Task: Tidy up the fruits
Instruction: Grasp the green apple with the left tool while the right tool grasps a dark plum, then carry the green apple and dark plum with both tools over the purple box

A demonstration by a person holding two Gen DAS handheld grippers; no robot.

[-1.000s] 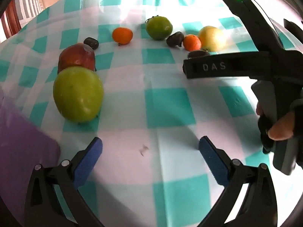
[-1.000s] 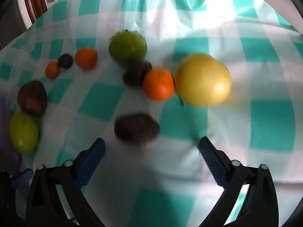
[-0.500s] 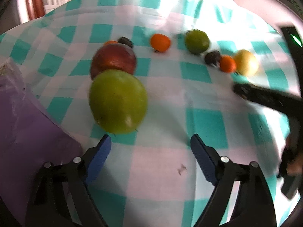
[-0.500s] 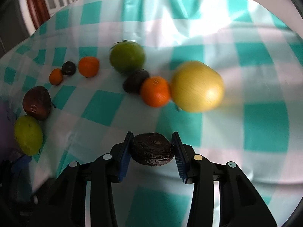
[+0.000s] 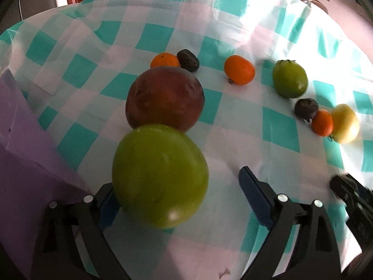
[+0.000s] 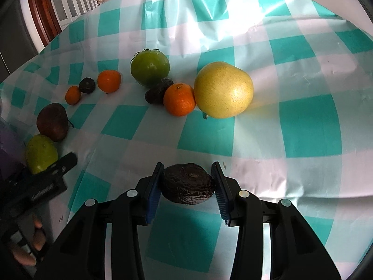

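My right gripper [image 6: 186, 190] is shut on a dark wrinkled passion fruit [image 6: 188, 183], held just over the checked tablecloth. My left gripper [image 5: 179, 198] is open, with a big green fruit [image 5: 159, 182] between its jaws, against the left pad; it also shows in the right wrist view [image 6: 40, 152]. A dark red fruit [image 5: 164, 99] sits right behind it. Further back lie two oranges [image 5: 239, 72], a dark passion fruit [image 5: 187, 60], a green tomato-like fruit [image 5: 289, 78], another passion fruit [image 5: 305, 108], an orange [image 5: 322, 122] and a yellow pomelo [image 6: 223, 89].
A purple box or bag [image 5: 25, 158] lies at the left edge, close to the green fruit. The teal and white checked tablecloth [image 6: 307, 126] covers the whole table. Wooden chairs and a cabinet [image 6: 67, 0] stand beyond the far left edge.
My right gripper closed on the dark passion fruit and holds it. My left gripper moved left and forward until the green fruit sits between its open jaws.
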